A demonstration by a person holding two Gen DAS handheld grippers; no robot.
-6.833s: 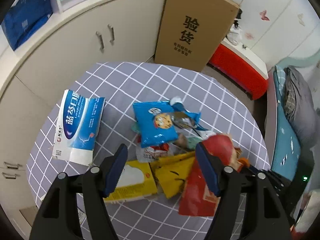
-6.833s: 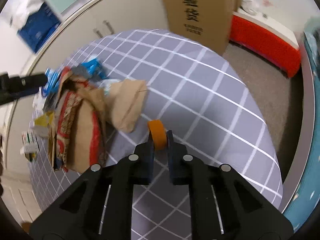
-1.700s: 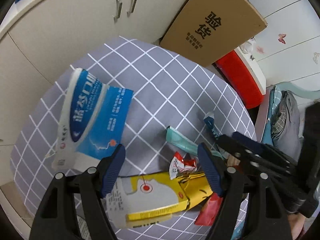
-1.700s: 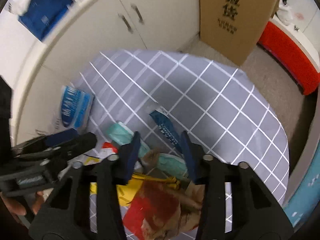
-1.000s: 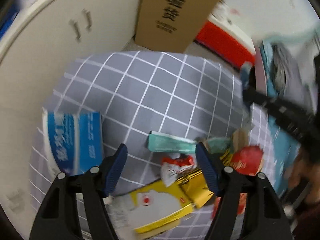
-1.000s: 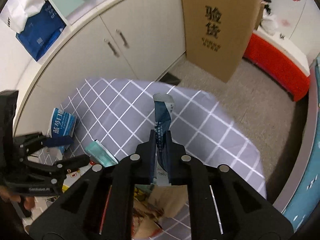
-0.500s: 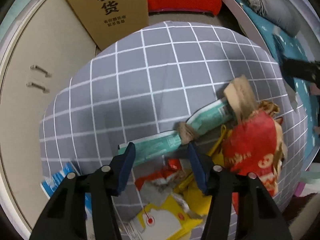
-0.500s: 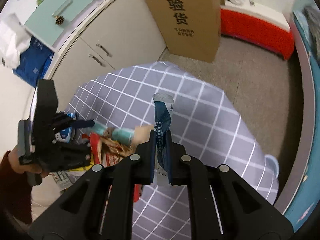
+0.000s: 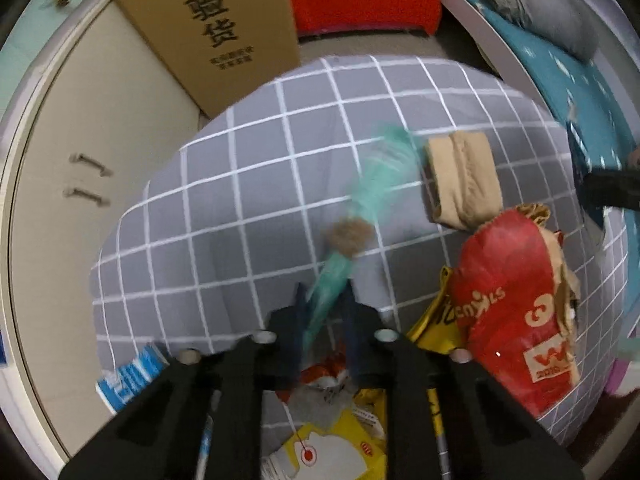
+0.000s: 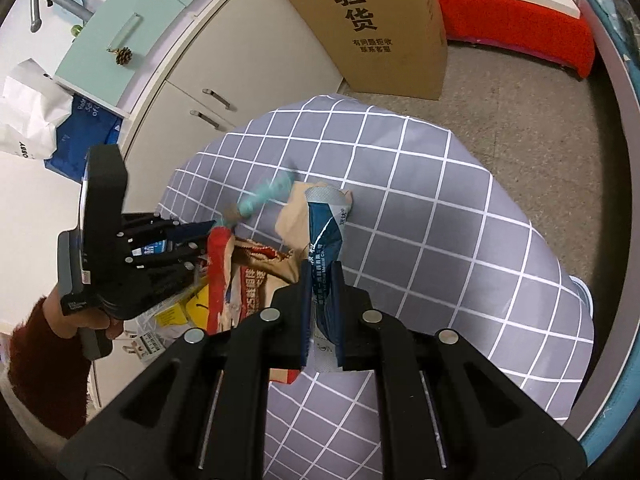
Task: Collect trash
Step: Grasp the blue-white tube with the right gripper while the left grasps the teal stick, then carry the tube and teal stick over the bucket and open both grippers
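Left to right across the grey checked tablecloth:

- At the far left edge a blue-and-white carton is seen flat on the cloth, apart from the main heap and not yet collected.
- The left gripper is pointed nearly straight down. Its jaws have just been closing and are now clamped on the near end of a long teal wrapper. The wrapper is held by 1 end, so the rest trails away from the jaws; it is smeared by motion blur. A small brown wad is seen partway along it; whether it is stuck to the wrapper cannot be told.
- Below the jaws lies a yellow box, with a small red-and-white wrapper just above it.
- Right of centre a folded tan paper piece rests on the cloth, touching the top of a red snack bag that is piled over yellow packaging.
- The right gripper is closed tight on a dark blue sachet, pinched low so the strip stands upright above the jaws, clear of the heap.

Judgement: 1 piece of trash is secured in each gripper, probably so 2 can be carried off together. No bin is visible. Most of the heap is left.
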